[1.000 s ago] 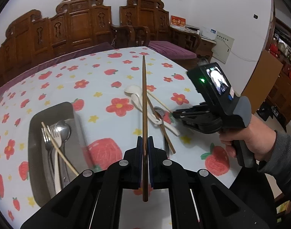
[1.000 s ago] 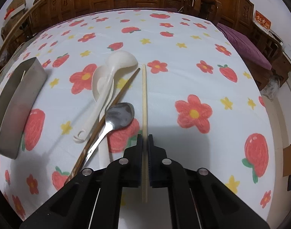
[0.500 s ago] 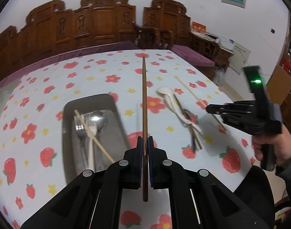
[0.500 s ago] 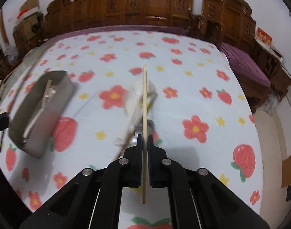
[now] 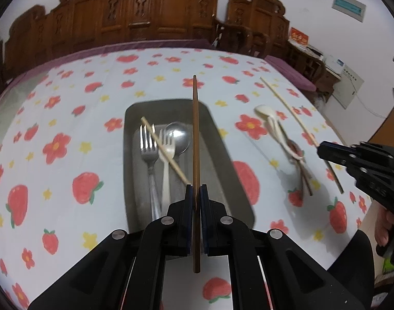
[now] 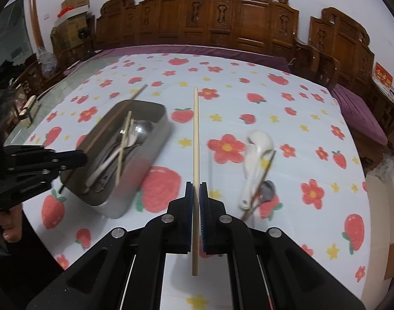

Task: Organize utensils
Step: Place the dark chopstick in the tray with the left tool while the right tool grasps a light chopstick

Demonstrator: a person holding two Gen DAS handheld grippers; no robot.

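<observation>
- The left gripper (image 5: 196, 196) has its fingers clenched on a dark brown chopstick (image 5: 195, 139), which runs straight ahead toward 12 o'clock in the left wrist view.
- That chopstick hangs above the metal tray (image 5: 217, 139), over its right half; whether it touches anything in the tray cannot be told.
- The tray sits on the desk (image 5: 67, 98), which is covered by a white cloth printed with strawberries and flowers.
- Inside the tray lie a metal fork (image 5: 148, 152), a pale plastic fork (image 5: 166, 160), a metal spoon (image 5: 178, 137) and a pale chopstick (image 5: 166, 152) lying slantwise across the forks.
- The right gripper (image 6: 196, 196) has its fingers clenched on a light wooden chopstick (image 6: 195, 139), pointing to 12 o'clock in the right wrist view, with the tray (image 6: 145, 160) at about 10 o'clock from it.
- In the left wrist view, at 3 o'clock from the tray, a small pile rests on the cloth: a white ladle-style spoon (image 5: 270, 121), a second metal spoon (image 6: 267, 190) and another dark chopstick (image 6: 261, 183) crossing under the ladle's handle.
- Carved wooden chairs (image 6: 248, 18) line the far edge of the desk.
</observation>
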